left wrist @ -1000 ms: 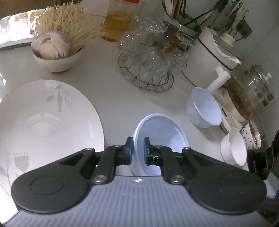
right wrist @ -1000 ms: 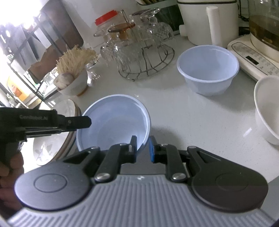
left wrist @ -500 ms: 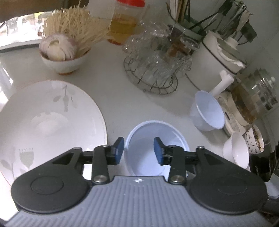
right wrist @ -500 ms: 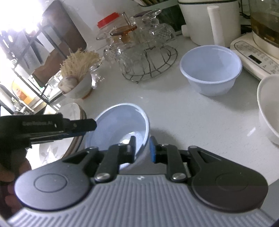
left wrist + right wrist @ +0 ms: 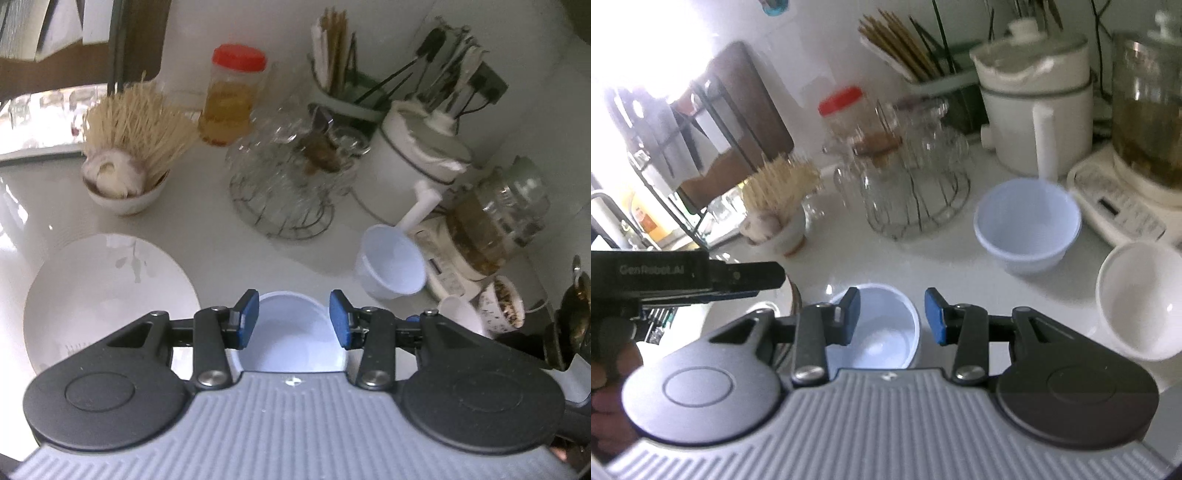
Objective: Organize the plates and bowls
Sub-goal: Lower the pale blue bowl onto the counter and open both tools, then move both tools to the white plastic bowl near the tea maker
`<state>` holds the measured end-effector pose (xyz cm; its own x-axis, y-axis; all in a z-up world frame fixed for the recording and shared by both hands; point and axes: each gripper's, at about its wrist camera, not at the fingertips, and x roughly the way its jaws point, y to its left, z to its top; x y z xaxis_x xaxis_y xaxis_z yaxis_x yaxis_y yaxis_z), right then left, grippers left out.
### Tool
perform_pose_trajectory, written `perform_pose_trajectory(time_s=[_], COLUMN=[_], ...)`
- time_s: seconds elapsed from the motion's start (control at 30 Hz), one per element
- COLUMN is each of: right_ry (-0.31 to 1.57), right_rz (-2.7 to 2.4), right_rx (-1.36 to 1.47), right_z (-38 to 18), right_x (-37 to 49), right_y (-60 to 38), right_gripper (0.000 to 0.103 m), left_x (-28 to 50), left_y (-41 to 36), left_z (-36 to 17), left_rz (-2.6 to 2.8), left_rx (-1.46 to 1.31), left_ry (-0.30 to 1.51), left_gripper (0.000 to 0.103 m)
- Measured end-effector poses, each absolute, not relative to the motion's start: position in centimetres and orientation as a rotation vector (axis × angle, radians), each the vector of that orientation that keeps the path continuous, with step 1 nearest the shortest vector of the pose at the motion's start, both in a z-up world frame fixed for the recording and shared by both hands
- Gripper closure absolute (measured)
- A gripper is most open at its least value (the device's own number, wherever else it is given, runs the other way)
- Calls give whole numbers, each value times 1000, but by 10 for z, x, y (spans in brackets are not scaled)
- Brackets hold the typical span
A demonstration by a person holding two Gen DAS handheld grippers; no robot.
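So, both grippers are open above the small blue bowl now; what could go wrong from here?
1. The small blue bowl sits close to the large white plate; a lowered left gripper might knock either.
2. Moving to the second blue bowl, the right gripper may bump the white bowl.

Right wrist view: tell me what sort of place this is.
Most likely a home kitchen counter. A holder of chopsticks stands by the wall, upturned glasses sit on a wire rack, and a white cooker pot stands nearby.
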<state>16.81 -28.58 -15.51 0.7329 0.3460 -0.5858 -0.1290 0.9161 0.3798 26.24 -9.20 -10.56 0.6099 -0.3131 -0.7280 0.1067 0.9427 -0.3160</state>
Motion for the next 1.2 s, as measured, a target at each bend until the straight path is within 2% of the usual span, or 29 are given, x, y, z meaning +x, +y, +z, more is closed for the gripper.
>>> perform_pose_trajectory(time_s=[0.4, 1.2], right_ry=[601, 617], right_rz=[227, 113], right_rx=[305, 310], right_z=[-113, -126], right_x=[137, 83], right_y=[-300, -343], right_gripper=[61, 61], left_x=[241, 215], left_y=[-114, -164], left_z=[-57, -81], left_rz=[-329, -420], left_rx=[-210, -198], left_ry=[823, 864], left_gripper=[55, 53])
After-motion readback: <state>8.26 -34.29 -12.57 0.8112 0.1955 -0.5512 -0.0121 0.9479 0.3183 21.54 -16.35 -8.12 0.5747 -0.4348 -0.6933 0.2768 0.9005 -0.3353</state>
